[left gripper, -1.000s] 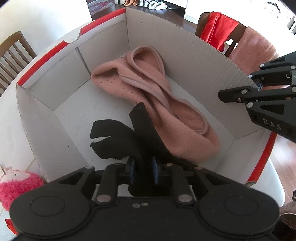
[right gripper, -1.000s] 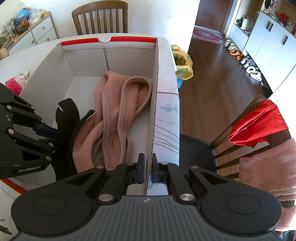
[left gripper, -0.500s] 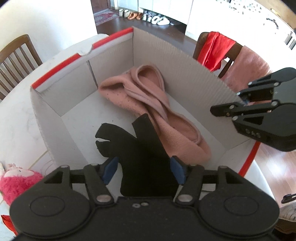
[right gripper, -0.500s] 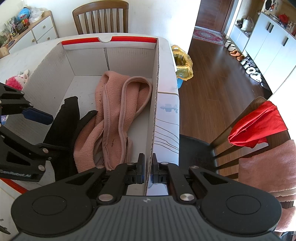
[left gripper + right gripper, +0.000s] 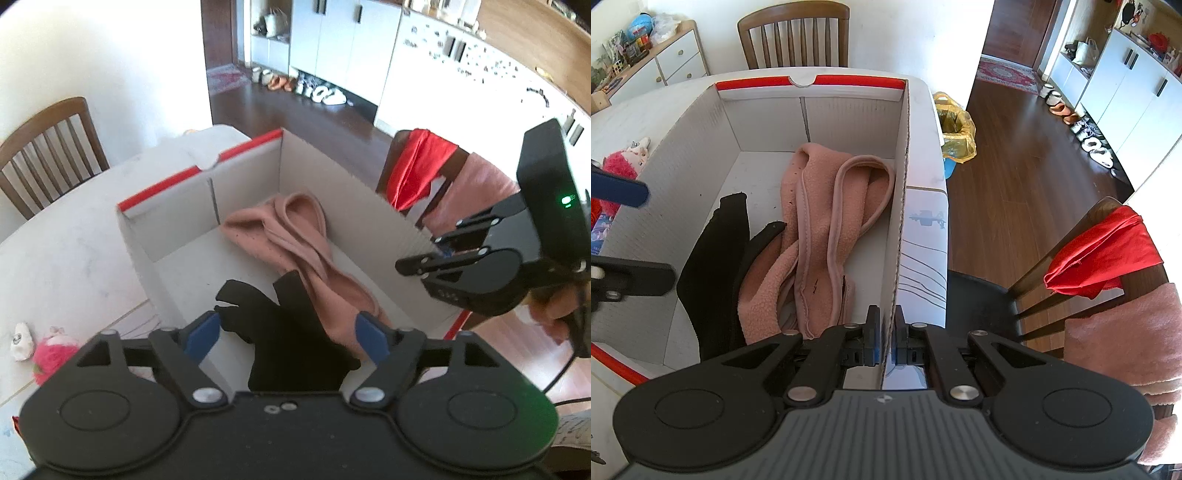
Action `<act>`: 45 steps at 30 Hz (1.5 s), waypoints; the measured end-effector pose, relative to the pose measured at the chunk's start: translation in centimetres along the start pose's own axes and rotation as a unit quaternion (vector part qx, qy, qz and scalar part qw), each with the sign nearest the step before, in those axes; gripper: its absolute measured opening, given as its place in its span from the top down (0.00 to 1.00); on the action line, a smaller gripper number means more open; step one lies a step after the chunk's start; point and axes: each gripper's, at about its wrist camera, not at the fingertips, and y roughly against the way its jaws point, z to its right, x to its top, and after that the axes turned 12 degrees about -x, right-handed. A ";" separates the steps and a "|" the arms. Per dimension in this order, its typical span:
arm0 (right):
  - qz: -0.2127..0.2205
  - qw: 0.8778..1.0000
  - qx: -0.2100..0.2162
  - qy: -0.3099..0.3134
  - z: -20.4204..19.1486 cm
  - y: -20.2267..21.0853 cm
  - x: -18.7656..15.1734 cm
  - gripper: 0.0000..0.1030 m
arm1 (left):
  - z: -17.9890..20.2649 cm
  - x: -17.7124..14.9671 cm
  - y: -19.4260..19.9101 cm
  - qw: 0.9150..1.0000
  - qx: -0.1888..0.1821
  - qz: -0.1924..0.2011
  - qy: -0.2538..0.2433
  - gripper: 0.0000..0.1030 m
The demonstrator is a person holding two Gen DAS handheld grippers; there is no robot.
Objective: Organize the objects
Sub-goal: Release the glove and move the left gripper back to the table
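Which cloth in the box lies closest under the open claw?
The black cloth, directly below the left claw; the pink fleece lies beside it, stretching toward the far wall.

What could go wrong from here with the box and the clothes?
The right gripper is clamped on the box wall; pulling could tip or tear the cardboard. The left gripper, its jaws just opened, sits close over the black garment, so a pad might snag it and drag it out.

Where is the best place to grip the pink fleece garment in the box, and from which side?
Probably the raised loop of piped edge on the pink fleece garment, approached from above. It stands proud of the folds, clear of the black cloth, and the box walls block any sideways approach.
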 end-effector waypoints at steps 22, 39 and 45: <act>0.001 1.000 0.000 0.013 -0.1 0.3 -0.1 0.95 | -3.8 -4.9 8.8 0.984 0.083 0.106 0.115 0.01; -0.001 1.000 -0.004 0.018 -0.1 0.3 -0.2 0.95 | -14.3 -11.4 12.2 0.926 0.241 0.115 0.268 0.01; -0.003 1.000 -0.005 0.018 -0.1 0.3 -0.2 0.95 | -16.9 -13.0 11.0 0.923 0.240 0.097 0.286 0.01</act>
